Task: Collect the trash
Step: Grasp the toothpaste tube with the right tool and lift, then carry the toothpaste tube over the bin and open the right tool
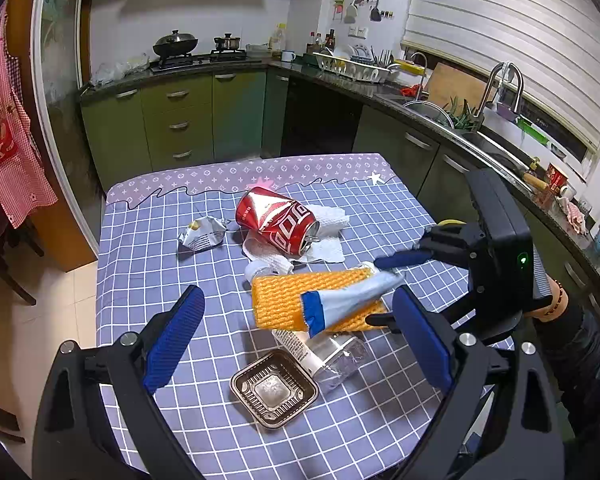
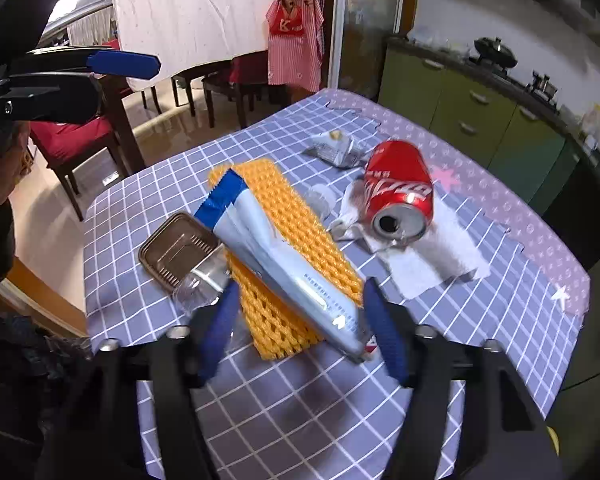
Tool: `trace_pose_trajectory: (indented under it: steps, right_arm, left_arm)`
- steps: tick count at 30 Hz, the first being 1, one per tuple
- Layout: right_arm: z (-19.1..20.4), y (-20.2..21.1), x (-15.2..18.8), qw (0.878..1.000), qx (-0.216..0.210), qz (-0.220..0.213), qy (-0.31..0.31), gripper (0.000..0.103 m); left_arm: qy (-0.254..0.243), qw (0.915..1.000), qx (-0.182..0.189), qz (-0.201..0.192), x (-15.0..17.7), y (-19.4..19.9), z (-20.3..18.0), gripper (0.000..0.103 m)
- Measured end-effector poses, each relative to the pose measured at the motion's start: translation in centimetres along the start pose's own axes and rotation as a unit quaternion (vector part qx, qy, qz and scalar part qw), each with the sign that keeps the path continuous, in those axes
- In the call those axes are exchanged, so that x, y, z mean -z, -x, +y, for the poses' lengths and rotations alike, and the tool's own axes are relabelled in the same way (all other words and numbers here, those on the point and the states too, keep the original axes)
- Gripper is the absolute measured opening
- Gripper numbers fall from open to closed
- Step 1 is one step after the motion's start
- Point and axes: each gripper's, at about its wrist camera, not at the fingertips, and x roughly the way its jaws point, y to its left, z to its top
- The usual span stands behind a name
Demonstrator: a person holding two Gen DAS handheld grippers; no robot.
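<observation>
Trash lies on the blue checked table (image 1: 140,260): a dented red can (image 1: 278,220) (image 2: 400,188) on a white paper towel (image 1: 328,248), a crumpled silver wrapper (image 1: 202,234), a brown plastic tray (image 1: 274,388) and a clear bottle (image 1: 336,356). A blue-and-white packet (image 1: 348,300) (image 2: 268,248) rests across a yellow foam net (image 1: 276,300) (image 2: 268,188). My right gripper (image 2: 300,286) (image 1: 376,292) straddles the packet's near end. One pad is against it and a gap shows at the other. My left gripper (image 1: 298,292) hovers wide open over the net and tray, holding nothing.
Green kitchen cabinets (image 1: 180,120) and a sink counter (image 1: 440,112) run behind and to the right of the table. Dark wooden chairs with red seats (image 2: 72,132) stand past its far edge. A hand in a dark sleeve (image 1: 556,300) holds the right gripper.
</observation>
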Motion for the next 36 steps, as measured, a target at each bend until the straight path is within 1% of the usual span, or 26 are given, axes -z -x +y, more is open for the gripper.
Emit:
trace_pose_trajectory:
  steps: [1,2,3,7,11,15,16,18,19,22,23,24,26,27,29,31,32,34,35,36]
  right_arm:
    - [0.0,-0.1,0.1,1.0,0.004,0.007,-0.001,0.041]
    - [0.0,-0.1,0.2,1.0,0.007,0.011,-0.003,0.031]
    - [-0.2,-0.2,0.4,1.0,0.009,0.016,-0.007,0.026]
    - [-0.6,0.7,0.9,1.0,0.004,-0.002,-0.03,0.016]
    - [-1.2,3.1,1.2,0.997,-0.008,-0.031,-0.068,0.013]
    - [-2.5,6.3,2.0,0.992,-0.014,-0.061,-0.112,0.013]
    - [-2.9,7.1,2.2,0.99,-0.009,-0.066,-0.121,0.013]
    - [-4.5,9.1,3.4,0.985,0.015,-0.078,-0.152,0.013]
    - [-5.5,10.2,4.2,0.982,0.033,-0.081,-0.17,0.013]
    - [-9.3,12.8,7.4,0.963,0.095,-0.081,-0.237,0.013]
    - [-10.4,13.5,8.6,0.956,0.124,-0.076,-0.255,0.013]
    - [-12.0,14.2,10.4,0.944,0.162,-0.066,-0.281,0.013]
    - [-14.7,14.8,13.7,0.919,0.209,-0.038,-0.332,0.013]
    - [-16.0,14.8,15.3,0.908,0.226,-0.021,-0.353,0.013]
    - [-17.9,14.3,17.9,0.89,0.24,0.006,-0.388,0.013]
    - [-20.2,13.1,21.1,0.866,0.254,0.042,-0.429,0.013]
    - [-20.9,12.7,22.1,0.858,0.256,0.051,-0.441,0.013]
    - [-22.6,11.6,24.4,0.84,0.261,0.059,-0.472,0.018]
    - [-23.3,11.2,25.3,0.832,0.265,0.065,-0.484,0.03]
    - [-23.7,10.9,26.0,0.824,0.271,0.07,-0.492,0.044]
  left_arm:
    - [0.0,1.0,0.0,0.001,0.0,-0.1,0.0,0.09]
    - [-0.001,1.0,0.0,0.002,0.0,-0.1,0.0,0.09]
    - [-0.002,1.0,0.0,0.003,0.1,-0.2,-0.1,0.09]
    - [-0.004,1.0,-0.001,0.005,0.2,-0.2,-0.2,0.09]
    - [-0.007,0.9999,-0.004,0.008,0.3,-0.2,-0.2,0.09]
    - [-0.012,0.9999,-0.005,0.009,0.4,-0.2,-0.5,0.09]
    - [-0.014,0.9998,-0.005,0.01,0.4,-0.2,-0.6,0.09]
    - [-0.016,0.9998,-0.004,0.012,0.4,-0.2,-0.7,0.09]
    - [-0.017,0.9998,-0.002,0.014,0.5,-0.3,-0.8,0.09]
    - [-0.022,0.9996,0.003,0.016,0.6,-0.3,-1.1,0.09]
    - [-0.023,0.9996,0.004,0.017,0.7,-0.3,-1.2,0.09]
    - [-0.024,0.9996,0.005,0.017,0.7,-0.3,-1.2,0.09]
    - [-0.025,0.9995,0.007,0.019,0.8,-0.5,-1.5,0.09]
    - [-0.025,0.9994,0.007,0.021,0.8,-0.5,-1.6,0.09]
    - [-0.025,0.9994,0.007,0.024,0.8,-0.8,-1.7,0.09]
    - [-0.026,0.9992,0.006,0.028,0.7,-1.0,-2.0,0.09]
    - [-0.028,0.9992,0.005,0.03,0.7,-1.1,-2.2,0.09]
    - [-0.03,0.999,0.004,0.032,0.7,-1.2,-2.3,0.09]
    - [-0.032,0.9989,0.003,0.033,0.7,-1.2,-2.5,0.09]
    - [-0.034,0.9988,0.001,0.035,0.7,-1.2,-2.6,0.09]
